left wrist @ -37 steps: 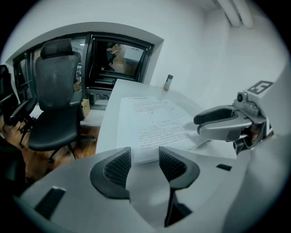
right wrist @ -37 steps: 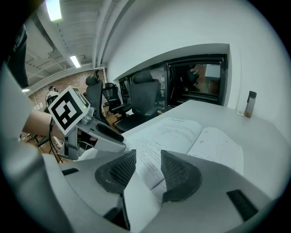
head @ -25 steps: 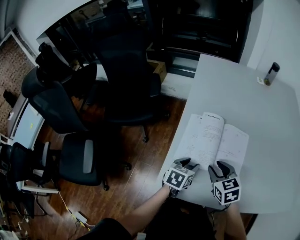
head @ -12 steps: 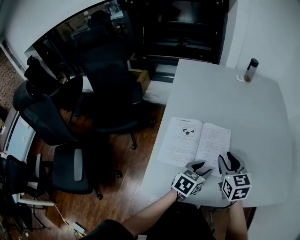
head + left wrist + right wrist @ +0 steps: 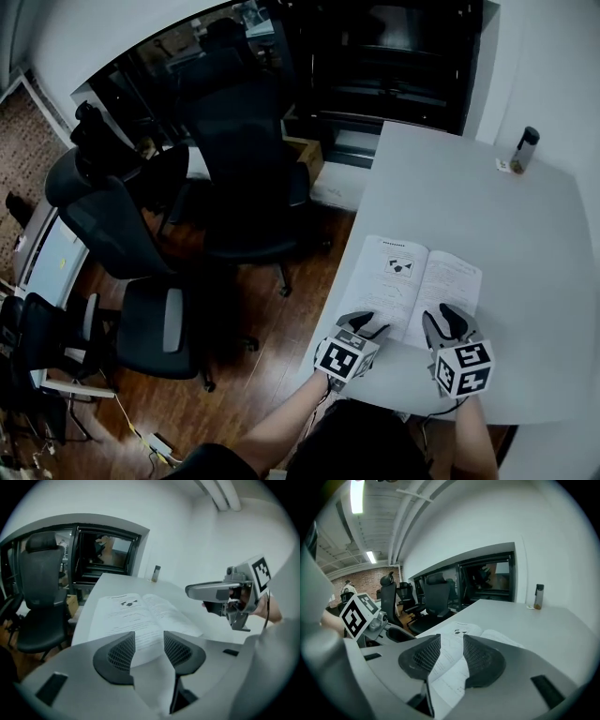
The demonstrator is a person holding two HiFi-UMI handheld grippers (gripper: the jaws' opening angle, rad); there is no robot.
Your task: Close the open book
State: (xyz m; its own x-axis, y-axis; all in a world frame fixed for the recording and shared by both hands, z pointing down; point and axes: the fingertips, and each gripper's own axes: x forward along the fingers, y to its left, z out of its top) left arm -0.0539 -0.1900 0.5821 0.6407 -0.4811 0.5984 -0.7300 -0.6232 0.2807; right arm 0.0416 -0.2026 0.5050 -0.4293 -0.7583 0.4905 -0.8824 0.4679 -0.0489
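Since the earlier frames the left claw has shifted sideways along the near edge of the open white paperback book, from the spine toward the middle of the left page. The right claw stays at the near edge of the right page. The book has not changed: it lies open and flat, printed pages up, on the pale grey counter, close to the counter's left edge.

Left claw: jaws set wide apart, holding nothing; the left page shows through the gap beyond them. Right claw: jaws also apart, holding nothing; the book lies ahead of them.

A dark cylindrical bottle stands at the counter's far corner, well apart from the book. Black office chairs stand on the wooden floor to the left.
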